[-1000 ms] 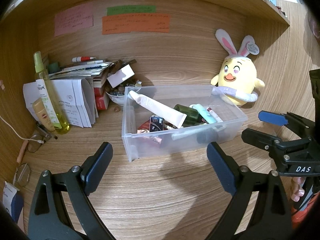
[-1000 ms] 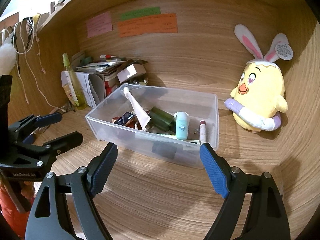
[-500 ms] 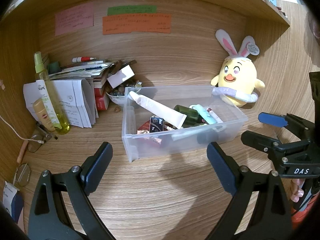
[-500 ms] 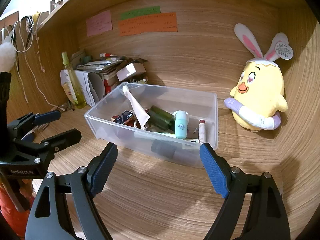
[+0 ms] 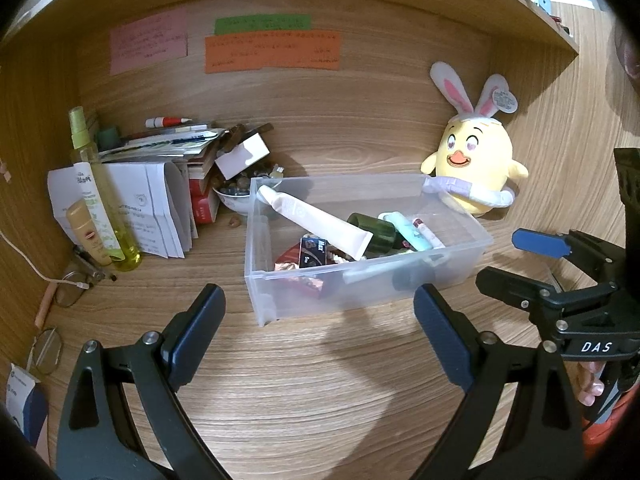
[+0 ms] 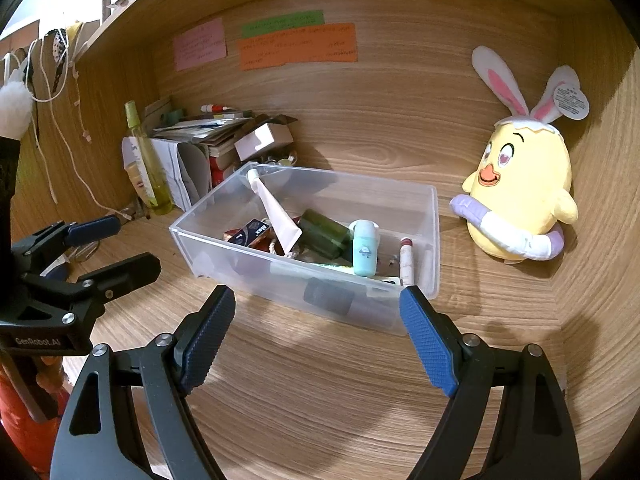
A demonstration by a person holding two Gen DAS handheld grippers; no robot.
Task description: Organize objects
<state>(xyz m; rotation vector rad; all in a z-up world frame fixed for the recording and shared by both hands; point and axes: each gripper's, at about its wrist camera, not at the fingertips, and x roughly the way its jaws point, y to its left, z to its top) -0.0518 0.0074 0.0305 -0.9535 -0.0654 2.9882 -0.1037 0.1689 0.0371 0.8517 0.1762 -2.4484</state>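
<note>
A clear plastic bin (image 5: 466, 232) (image 6: 432, 240) stands on the wooden desk. It holds a white tube (image 5: 316, 222) (image 6: 276, 216), a dark green bottle (image 5: 374, 232) (image 6: 324, 232), a small mint bottle (image 6: 365, 248), a lip balm stick (image 6: 406, 260) and small packets. My left gripper (image 5: 320, 320) is open and empty, in front of the bin's near wall. My right gripper (image 6: 318, 318) is open and empty, just short of the bin's near side. Each gripper also shows in the other's view: the right gripper (image 5: 532, 264) and the left gripper (image 6: 116, 246).
A yellow chick plush with rabbit ears (image 5: 474, 172) (image 6: 520, 200) sits right of the bin. At the left are a yellow spray bottle (image 5: 100, 208) (image 6: 146, 172), papers and books (image 5: 160, 184), a bowl of small items (image 5: 234, 196), glasses (image 5: 46, 350) and a cable.
The bin has shifted slightly in both views as the grippers drifted a little; both stay open and empty.
</note>
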